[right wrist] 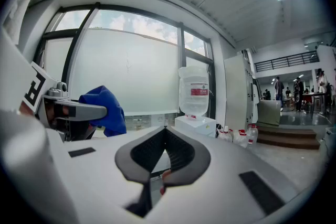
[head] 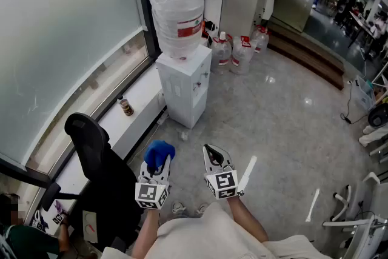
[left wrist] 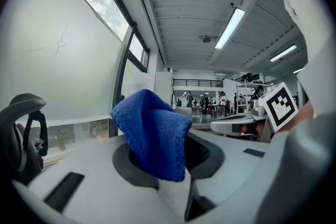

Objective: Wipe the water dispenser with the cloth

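A white water dispenser [head: 183, 87] with a large clear bottle [head: 177, 16] on top stands by the window, some way ahead of both grippers. It shows small in the right gripper view as the dispenser [right wrist: 195, 124]. My left gripper [head: 157, 163] is shut on a blue cloth [head: 159, 153], which bulges out above its jaws; the cloth [left wrist: 153, 131] fills the middle of the left gripper view. My right gripper [head: 213, 158] is held level with it, shut with nothing in it, and the jaws meet at the tips [right wrist: 166, 140].
A black office chair [head: 97, 170] stands close at the left. A brown bottle [head: 125, 106] sits on the window ledge. Several spare water bottles [head: 240, 51] stand behind the dispenser. A step [head: 309, 57] and people lie far right. Grey floor runs between me and the dispenser.
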Action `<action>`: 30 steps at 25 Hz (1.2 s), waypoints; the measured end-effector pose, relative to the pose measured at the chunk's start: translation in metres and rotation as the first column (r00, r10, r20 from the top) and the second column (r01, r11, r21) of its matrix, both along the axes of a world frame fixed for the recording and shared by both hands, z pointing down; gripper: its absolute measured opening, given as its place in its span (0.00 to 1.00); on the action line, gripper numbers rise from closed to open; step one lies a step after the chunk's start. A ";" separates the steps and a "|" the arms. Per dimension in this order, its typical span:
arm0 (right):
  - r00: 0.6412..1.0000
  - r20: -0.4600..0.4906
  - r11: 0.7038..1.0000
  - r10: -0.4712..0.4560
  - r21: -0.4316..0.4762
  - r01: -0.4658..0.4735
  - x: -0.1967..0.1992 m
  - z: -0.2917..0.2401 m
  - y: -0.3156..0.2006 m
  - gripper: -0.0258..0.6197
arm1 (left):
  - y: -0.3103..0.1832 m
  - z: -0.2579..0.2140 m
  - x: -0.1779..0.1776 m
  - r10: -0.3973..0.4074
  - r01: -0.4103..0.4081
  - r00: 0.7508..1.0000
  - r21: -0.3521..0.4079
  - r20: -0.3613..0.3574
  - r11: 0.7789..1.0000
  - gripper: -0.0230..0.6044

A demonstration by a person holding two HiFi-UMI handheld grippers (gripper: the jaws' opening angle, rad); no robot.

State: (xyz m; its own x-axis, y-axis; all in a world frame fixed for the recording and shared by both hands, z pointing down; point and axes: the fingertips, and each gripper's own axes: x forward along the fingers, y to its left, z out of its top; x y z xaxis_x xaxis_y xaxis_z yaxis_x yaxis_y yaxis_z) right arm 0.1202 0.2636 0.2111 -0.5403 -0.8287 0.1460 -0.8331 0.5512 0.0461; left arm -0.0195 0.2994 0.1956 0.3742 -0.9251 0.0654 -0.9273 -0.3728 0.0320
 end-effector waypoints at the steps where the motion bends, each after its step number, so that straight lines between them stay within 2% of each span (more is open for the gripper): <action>1: 1.000 0.001 1.000 0.000 0.001 0.000 0.001 0.000 -0.001 0.06 | -0.001 0.000 0.002 -0.001 0.001 1.000 0.001 0.000 1.000 0.21; 13: 0.999 0.044 0.999 -0.030 0.014 0.030 0.022 0.001 0.007 0.06 | 0.000 0.001 0.026 -0.015 0.015 1.000 0.002 0.011 1.000 0.21; 19: 0.999 0.020 0.999 -0.043 0.004 0.043 0.036 0.014 0.011 0.06 | 0.001 0.013 0.038 -0.024 0.025 1.000 -0.014 0.013 1.000 0.21; 24: 0.999 0.021 0.999 -0.037 -0.014 0.037 0.045 0.022 0.001 0.06 | -0.011 0.018 0.042 -0.018 0.018 1.000 -0.020 0.016 1.000 0.21; 30: 0.999 0.011 0.999 -0.045 -0.030 0.045 0.036 0.030 -0.022 0.06 | -0.040 0.025 0.039 -0.010 0.010 1.000 -0.031 0.007 0.999 0.21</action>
